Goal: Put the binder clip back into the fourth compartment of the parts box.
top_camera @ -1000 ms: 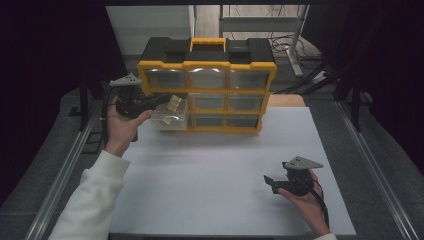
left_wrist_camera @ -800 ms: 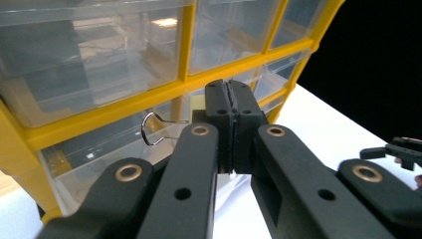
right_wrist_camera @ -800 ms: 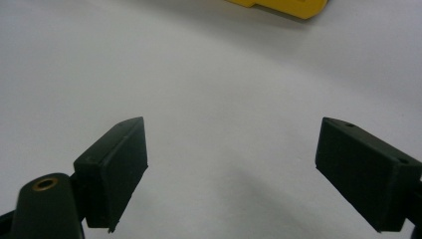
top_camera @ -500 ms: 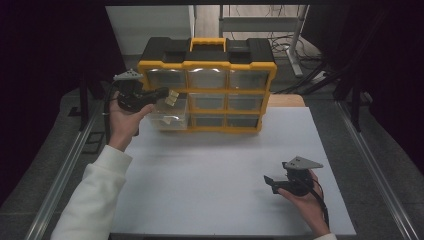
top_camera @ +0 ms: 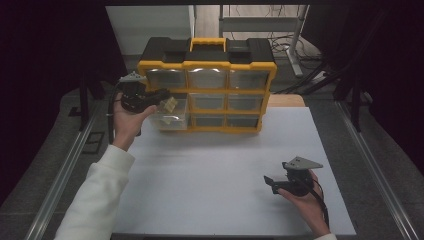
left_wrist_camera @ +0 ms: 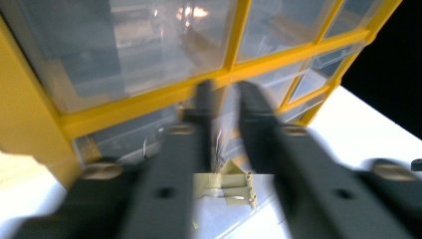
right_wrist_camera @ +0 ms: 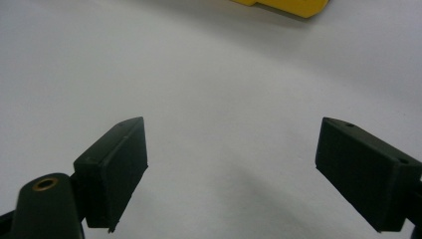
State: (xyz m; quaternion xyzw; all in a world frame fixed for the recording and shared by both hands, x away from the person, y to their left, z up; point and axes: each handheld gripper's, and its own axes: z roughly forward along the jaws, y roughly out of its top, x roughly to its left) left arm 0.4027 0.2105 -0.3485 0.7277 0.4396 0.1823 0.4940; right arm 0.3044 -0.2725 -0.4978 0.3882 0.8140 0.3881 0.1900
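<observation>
Much of the left gripper view is smeared by blur, so the left gripper (left_wrist_camera: 223, 99) shows as two soft dark bars with a narrow gap between them. These jaws have just been opening; nothing is pinched between them. Below and between the bars lies a small pale beige clip (left_wrist_camera: 226, 186), boxy, with thin wire loops, sitting in the pulled-out clear drawer (top_camera: 170, 120); whether it touches the jaws cannot be told. In the high view the clip (top_camera: 170, 104) shows just off the jaw tips, above that drawer at the left end of the organiser (top_camera: 207, 85). The organiser is a yellow plastic frame with a black lid, a yellow handle and translucent, glossy drawer fronts whose contents are too hazy to make out. It stands at the far edge of the matte white table (top_camera: 215, 165). Well apart, at the near right, the right gripper (right_wrist_camera: 231, 169) holds its blocky black jaws wide over bare table, nothing between them.
</observation>
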